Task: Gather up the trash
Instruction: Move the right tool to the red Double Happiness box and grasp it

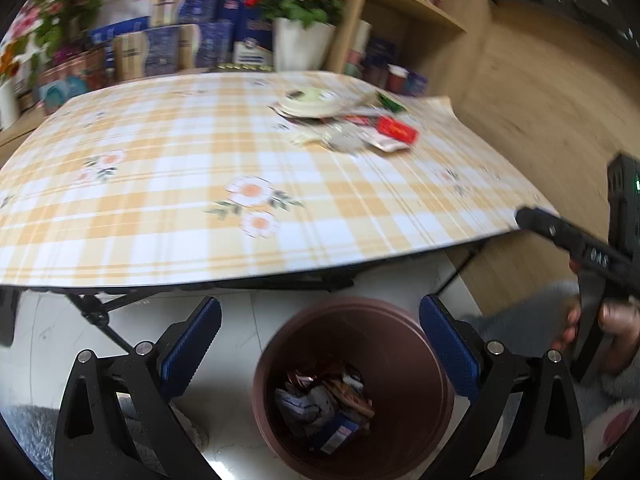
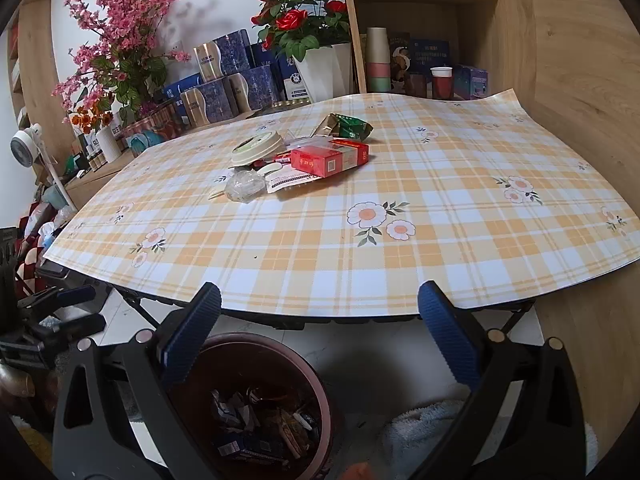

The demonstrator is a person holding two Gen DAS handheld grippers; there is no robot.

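The left gripper [image 1: 320, 334] hangs above the brown bin [image 1: 354, 390], its blue pads [image 1: 191, 343] spread wide with nothing between them. The bin stands on the pale floor just in front of the table's near edge, and crumpled wrappers [image 1: 324, 404] lie at its bottom. The right gripper [image 2: 319, 334] is also spread wide and empty, pointing over the near edge of the table [image 2: 400, 248], with the bin [image 2: 248, 404] below and to the left of it.

The table wears a yellow checked cloth with printed flowers. The remaining trash sits in one loose pile toward the far side of the table, well away from the bin. In the pile, a red box [image 2: 330, 158] lies on top of a white printed slip [image 2: 290, 180]. Left of the box is a round cream lid [image 2: 256, 146], and in front of the lid a crumpled clear wrapper [image 2: 242, 186]. Behind the box rests a green foil packet [image 2: 352, 126].

Beyond the table stand a white pot of red roses [image 2: 316, 40] and stacked blue boxes [image 2: 224, 80].
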